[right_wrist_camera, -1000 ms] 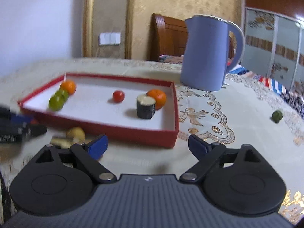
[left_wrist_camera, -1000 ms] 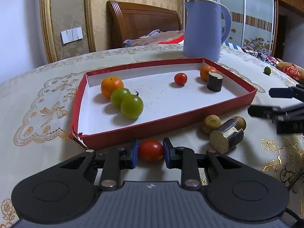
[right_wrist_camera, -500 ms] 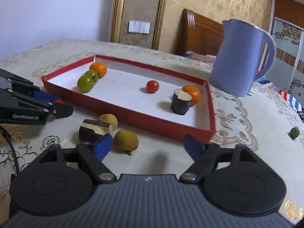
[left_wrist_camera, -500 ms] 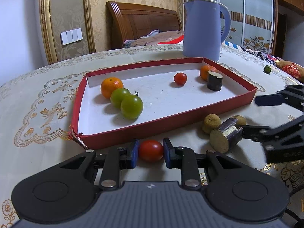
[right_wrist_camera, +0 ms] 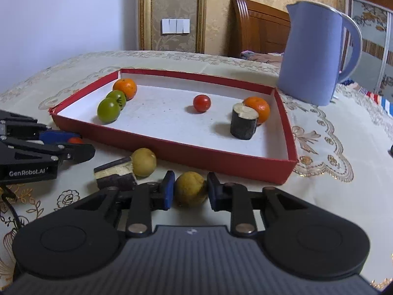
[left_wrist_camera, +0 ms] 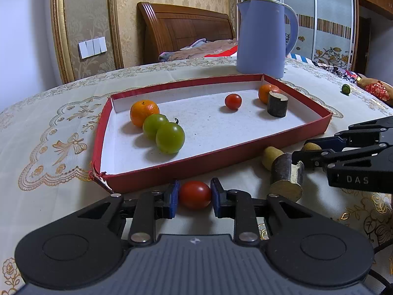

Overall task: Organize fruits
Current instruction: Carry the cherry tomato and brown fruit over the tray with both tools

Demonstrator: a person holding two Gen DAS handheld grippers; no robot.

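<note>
My left gripper (left_wrist_camera: 194, 198) is shut on a red cherry tomato (left_wrist_camera: 195, 191) that sits on the tablecloth just before the red tray's front wall (left_wrist_camera: 221, 158). My right gripper (right_wrist_camera: 190, 191) is shut on a yellow-brown round fruit (right_wrist_camera: 190, 186), its blue pads pressing both sides, close to the tray (right_wrist_camera: 196, 154). Inside the tray lie two oranges (left_wrist_camera: 144, 111) (left_wrist_camera: 266, 92), two green fruits (left_wrist_camera: 170, 137), a small red tomato (left_wrist_camera: 232, 101) and a dark cut cylinder (left_wrist_camera: 277, 104). In the left wrist view the right gripper (left_wrist_camera: 303, 151) reaches in from the right.
A second yellow-brown fruit (right_wrist_camera: 143, 162) and a dark cut piece (right_wrist_camera: 115, 174) lie on the cloth between the two grippers. A lilac kettle (left_wrist_camera: 262, 36) stands behind the tray's far right corner. A small green fruit (left_wrist_camera: 345, 89) rests far right near the table edge.
My right gripper has swung left toward the loose fruits and closed its jaws on the yellow-brown fruit. The left gripper and its tomato have not moved.
</note>
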